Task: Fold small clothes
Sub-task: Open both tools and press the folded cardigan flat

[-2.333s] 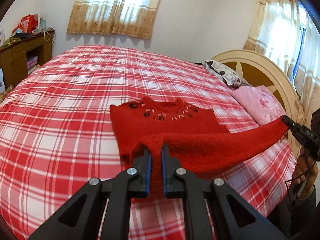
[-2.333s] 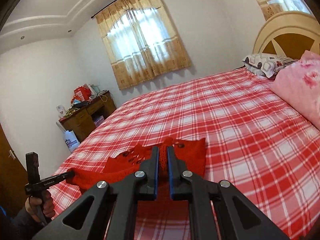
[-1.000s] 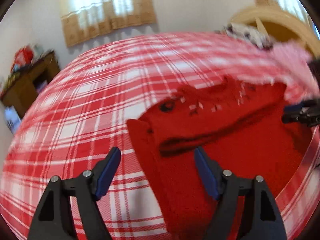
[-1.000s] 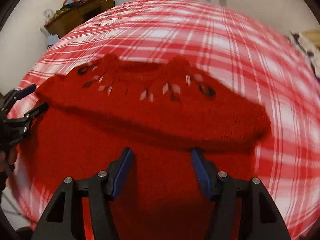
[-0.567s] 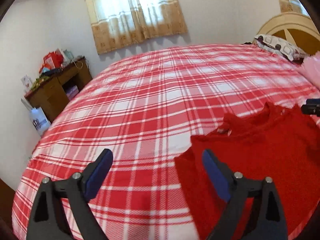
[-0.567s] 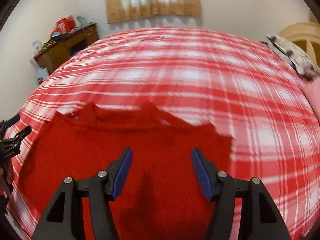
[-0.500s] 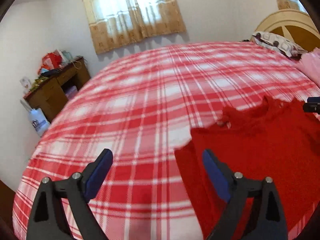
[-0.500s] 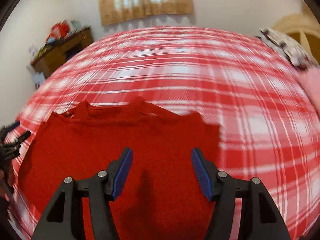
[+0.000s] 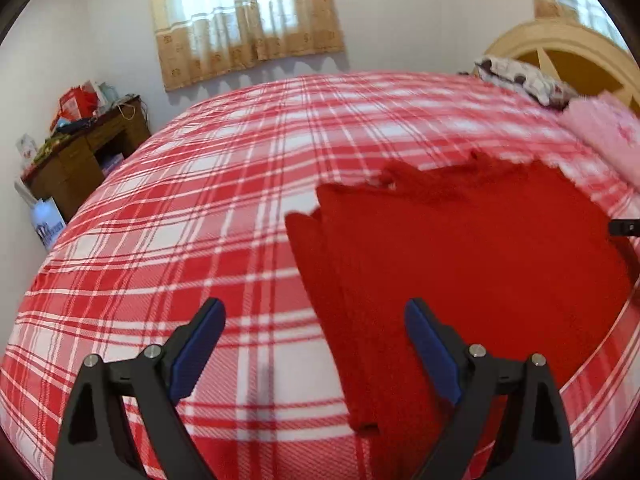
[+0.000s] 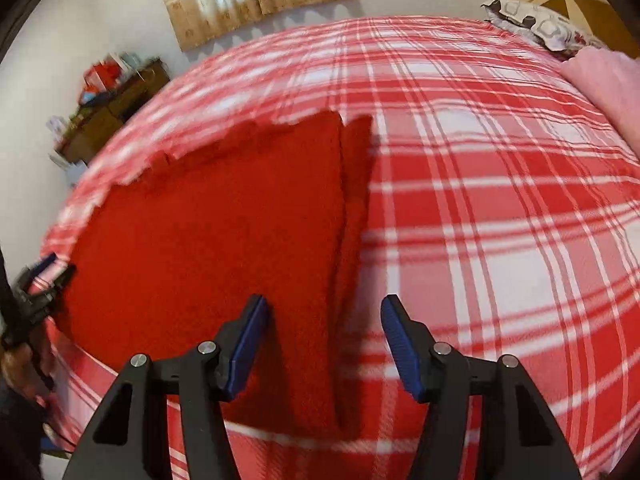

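**Sweater laid flat, both grippers free above its side edges**

A red sweater (image 9: 472,264) lies folded flat on the plaid bedspread (image 9: 200,208), near the bed's front edge. The left gripper (image 9: 316,340) hangs above the sweater's left side edge with its jaws wide and nothing between them. The right gripper (image 10: 324,340) hangs above the right side edge, jaws moderately open, also empty; a narrow strip of the sweater sticks out beyond the upper layer there.

The next fold, as I judge it, is a side-to-side or bottom-to-top one. To do it well, each gripper should come down onto a matching corner and pinch all the layers together, not just the top one, or the loose strips will slip out and spoil the fold. Lift both corners evenly and lay them down without dragging the knit.

There is plenty of open bedspread beyond and to the left of the sweater. A pink pillow (image 9: 604,136) lies near the sweater's far right corner, and the near bed edge is close, so fold away from it.
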